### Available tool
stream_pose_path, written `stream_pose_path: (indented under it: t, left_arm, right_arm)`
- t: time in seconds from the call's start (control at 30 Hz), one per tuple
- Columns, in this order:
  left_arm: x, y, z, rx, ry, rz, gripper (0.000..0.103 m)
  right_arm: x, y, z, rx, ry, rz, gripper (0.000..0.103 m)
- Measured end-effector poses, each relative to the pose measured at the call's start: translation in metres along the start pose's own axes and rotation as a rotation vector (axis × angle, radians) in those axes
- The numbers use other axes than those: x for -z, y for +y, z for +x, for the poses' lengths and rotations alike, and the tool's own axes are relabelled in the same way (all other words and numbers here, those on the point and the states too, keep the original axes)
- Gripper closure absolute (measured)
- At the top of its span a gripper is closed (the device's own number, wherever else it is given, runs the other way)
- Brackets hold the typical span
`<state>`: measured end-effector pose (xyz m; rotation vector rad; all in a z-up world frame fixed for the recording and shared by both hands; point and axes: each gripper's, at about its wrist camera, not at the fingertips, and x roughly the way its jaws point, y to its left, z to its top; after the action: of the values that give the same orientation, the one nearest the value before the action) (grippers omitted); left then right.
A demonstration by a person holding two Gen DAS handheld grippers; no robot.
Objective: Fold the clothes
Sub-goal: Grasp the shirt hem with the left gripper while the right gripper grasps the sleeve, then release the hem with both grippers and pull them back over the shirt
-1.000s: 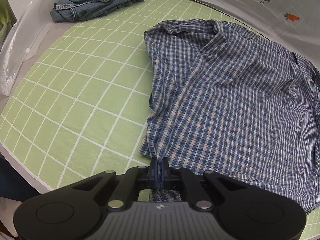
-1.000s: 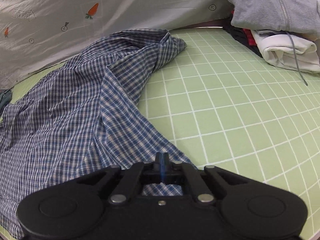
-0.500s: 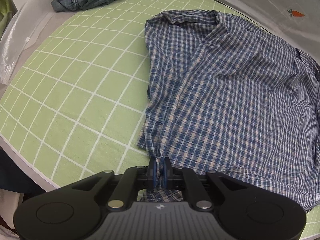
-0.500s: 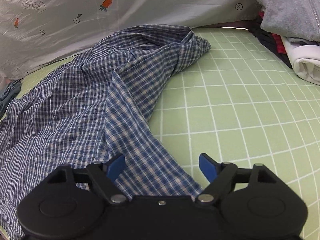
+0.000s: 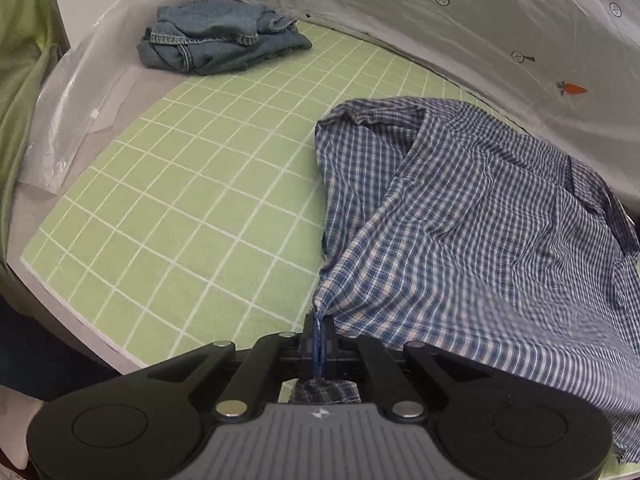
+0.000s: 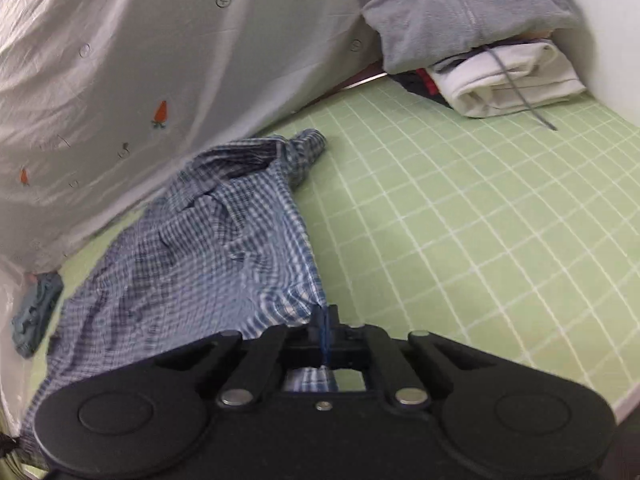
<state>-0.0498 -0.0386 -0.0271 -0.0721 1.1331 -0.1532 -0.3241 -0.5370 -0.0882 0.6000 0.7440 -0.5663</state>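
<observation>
A blue and white checked shirt (image 5: 480, 220) lies spread on the green grid mat (image 5: 180, 208). My left gripper (image 5: 319, 334) is shut on the shirt's near left hem corner, and the cloth rises taut from the fingers. In the right wrist view the same checked shirt (image 6: 208, 248) stretches away to the left, blurred by motion. My right gripper (image 6: 326, 330) is shut on its near right hem corner, with a scrap of cloth showing under the fingers. The collar end lies bunched at the far side by the white sheet.
Folded jeans (image 5: 216, 40) sit at the mat's far left corner. A grey zip hoodie (image 6: 468, 12) lies on a stack of folded white and dark clothes (image 6: 508, 80) at the far right. A white plastic sheet (image 6: 160, 60) with carrot prints backs the mat. The mat's front edge (image 5: 76, 312) is near.
My right gripper opened half a second ago and has now shut on the hem corner again. Both grippers have drawn back and lifted, pulling the shirt's near edge up and toward me.
</observation>
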Motion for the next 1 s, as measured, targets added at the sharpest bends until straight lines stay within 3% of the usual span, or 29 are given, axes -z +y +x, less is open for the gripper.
stream_pose_path:
  t: [0.1, 0.17, 0.27, 0.3, 0.33, 0.43, 0.5, 0.6, 0.73, 0.9, 1.0]
  left_arm:
    - [0.012, -0.005, 0.024, -0.085, 0.070, 0.048, 0.102]
    - [0.014, -0.008, 0.021, -0.085, 0.070, 0.072, 0.101]
    - [0.011, -0.010, 0.023, -0.077, 0.081, 0.070, 0.090]
    - [0.010, -0.012, 0.024, -0.091, 0.082, 0.078, 0.079]
    - [0.009, -0.015, 0.025, -0.103, 0.082, 0.087, 0.075]
    - [0.004, -0.026, 0.022, -0.113, 0.053, 0.113, 0.060]
    - [0.002, -0.033, 0.020, -0.120, 0.033, 0.131, 0.044]
    - [-0.003, -0.043, 0.017, -0.129, 0.004, 0.157, 0.040]
    - [0.004, -0.059, 0.027, -0.110, 0.023, 0.224, 0.040]
    - [0.023, -0.070, 0.042, -0.081, 0.080, 0.238, 0.040]
    - [0.033, -0.078, 0.046, -0.072, 0.126, 0.288, 0.030]
  right_arm:
    - [0.023, -0.010, 0.013, 0.155, 0.079, -0.050, 0.103]
    - [0.033, -0.014, 0.021, 0.216, 0.103, -0.073, 0.103]
    - [0.029, -0.010, 0.014, 0.177, 0.071, -0.032, 0.100]
    - [0.028, -0.005, 0.013, 0.170, 0.060, -0.040, 0.092]
    - [0.027, 0.001, 0.013, 0.168, 0.059, -0.055, 0.075]
    - [0.031, 0.028, 0.020, 0.156, 0.066, -0.149, 0.065]
    - [0.034, 0.045, 0.025, 0.160, 0.076, -0.179, 0.055]
    - [0.039, 0.056, 0.029, 0.154, 0.083, -0.182, 0.027]
    - [0.046, 0.072, 0.035, 0.146, 0.092, -0.186, 0.023]
    - [0.054, 0.091, 0.042, 0.137, 0.104, -0.190, 0.022]
    - [0.055, 0.097, 0.043, 0.143, 0.107, -0.201, 0.021]
